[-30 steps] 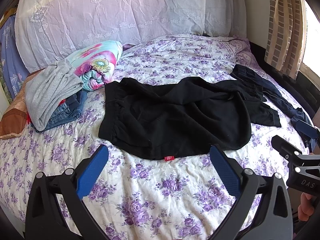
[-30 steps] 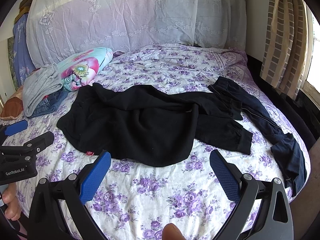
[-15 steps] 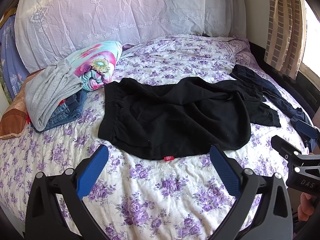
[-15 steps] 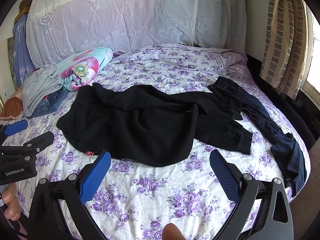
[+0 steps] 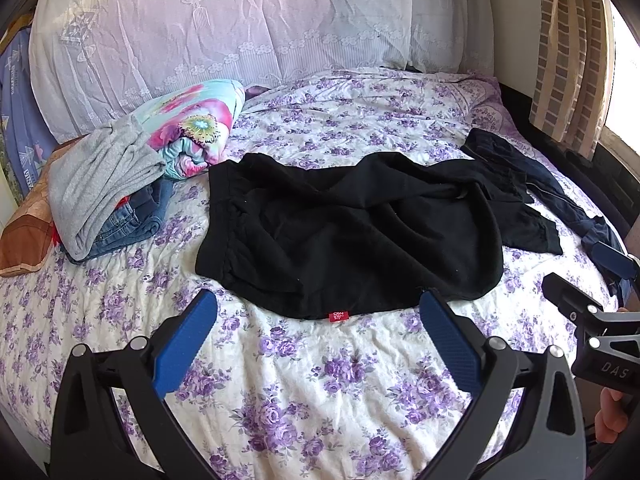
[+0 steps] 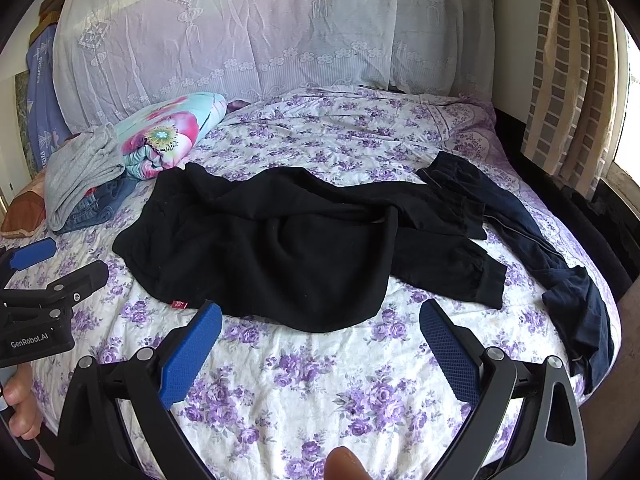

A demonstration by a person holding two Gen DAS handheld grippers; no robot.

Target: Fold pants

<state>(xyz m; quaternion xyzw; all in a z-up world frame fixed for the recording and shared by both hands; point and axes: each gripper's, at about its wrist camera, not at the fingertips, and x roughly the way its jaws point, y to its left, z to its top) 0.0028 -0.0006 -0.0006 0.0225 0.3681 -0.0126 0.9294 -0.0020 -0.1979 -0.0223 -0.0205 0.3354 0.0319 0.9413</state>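
Black pants point(image 5: 344, 236) point(image 6: 280, 248) lie crumpled across the middle of the bed, waistband to the left, cuffed legs trailing right, a small red tag point(image 5: 338, 315) at the near hem. My left gripper point(image 5: 318, 328) hovers open just short of that hem, nothing between its blue pads. My right gripper point(image 6: 320, 332) is open too, over bare sheet in front of the pants' near edge. Each gripper shows at the side of the other's view: the right gripper point(image 5: 588, 280) and the left gripper point(image 6: 56, 264).
A second dark navy garment point(image 6: 560, 264) drapes off the bed's right side. A grey and denim clothes stack point(image 5: 100, 188) and a rolled floral blanket point(image 5: 196, 128) sit at the left. Lace-covered pillows point(image 5: 260, 20) line the headboard; a curtain point(image 6: 568, 80) hangs right.
Almost nothing differs; both grippers stay open and hold nearly still, and the pants lie as before.
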